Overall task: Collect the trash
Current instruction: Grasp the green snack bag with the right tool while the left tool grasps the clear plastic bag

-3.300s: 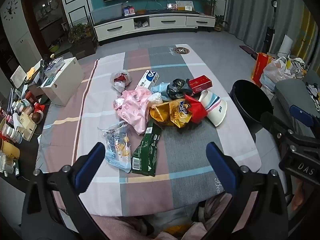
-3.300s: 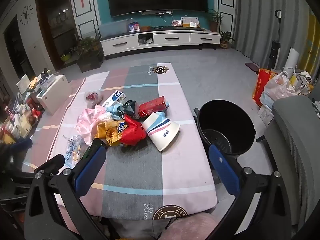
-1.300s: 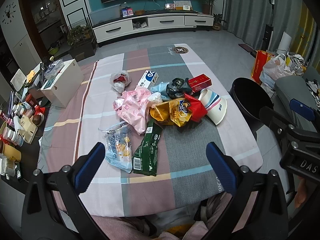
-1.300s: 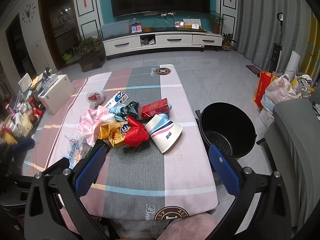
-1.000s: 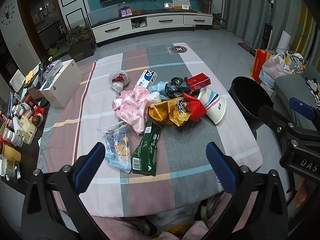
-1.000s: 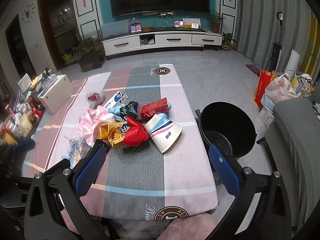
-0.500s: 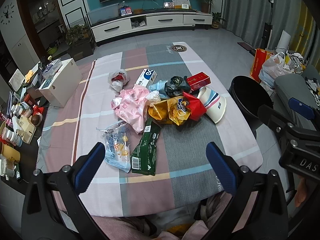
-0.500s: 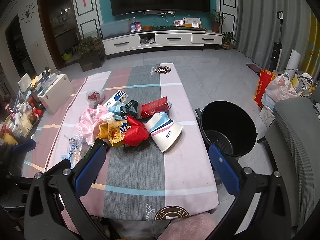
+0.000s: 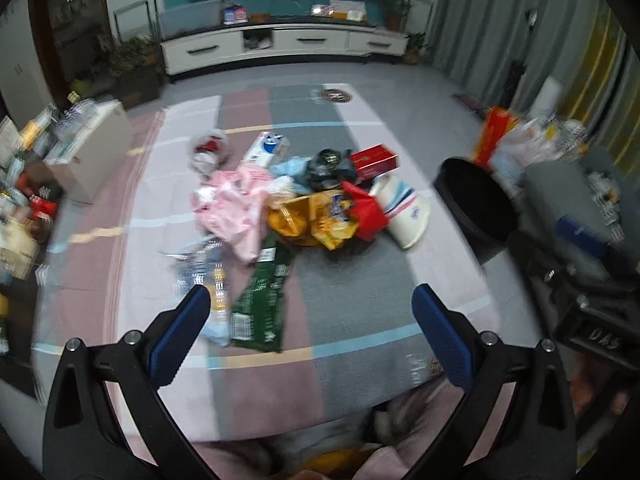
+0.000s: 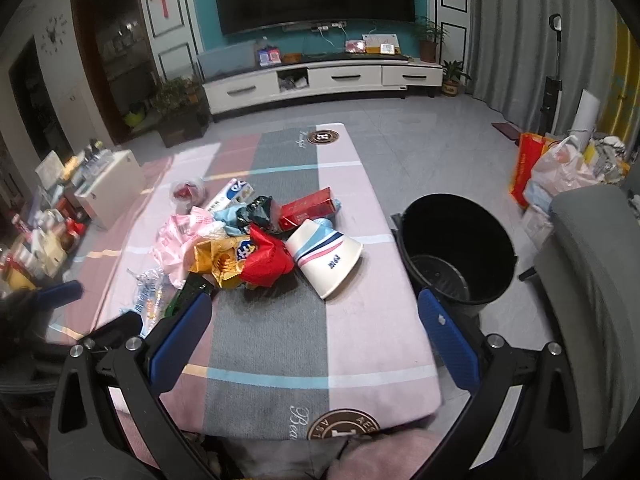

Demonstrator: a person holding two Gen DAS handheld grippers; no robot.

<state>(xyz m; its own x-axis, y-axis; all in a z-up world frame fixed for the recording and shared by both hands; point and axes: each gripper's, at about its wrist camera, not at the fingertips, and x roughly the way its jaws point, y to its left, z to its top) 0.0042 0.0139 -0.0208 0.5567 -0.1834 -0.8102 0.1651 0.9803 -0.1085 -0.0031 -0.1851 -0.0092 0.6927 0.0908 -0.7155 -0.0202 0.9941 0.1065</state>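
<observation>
The left gripper [image 9: 308, 312] has its jaws spread wide, with nothing between them and nothing touching the blue pads. It is held above the near end of the table [image 9: 360, 304], pointing down and forward at the pile of trash. The left view is blurred, so small details there cannot be read.

The right gripper [image 10: 312, 320] is just as wide open and holds nothing. It is held above the near end of the table too, on the side nearer the black bin [image 10: 460, 248], tilted down toward the pile.

The trash lies in a heap in the middle of the table. A white paper cup [image 10: 326, 258] with pink and blue stripes lies on its side at the edge of the heap nearest the bin. Touching the cup on the side away from the bin is a crumpled red wrapper [image 10: 266, 260], and beyond that a gold snack bag [image 10: 218, 258]. A red box [image 10: 308, 208] lies just behind the cup, with a dark crumpled bag [image 10: 256, 208] beside it. A pink plastic bag [image 10: 180, 236] sits past the gold bag. A green packet [image 9: 264, 304] and a clear wrapper [image 9: 208, 280] lie on the near side of the heap, closest to the left gripper.

The bin stands on the floor just beside the table, apart from the trash.
</observation>
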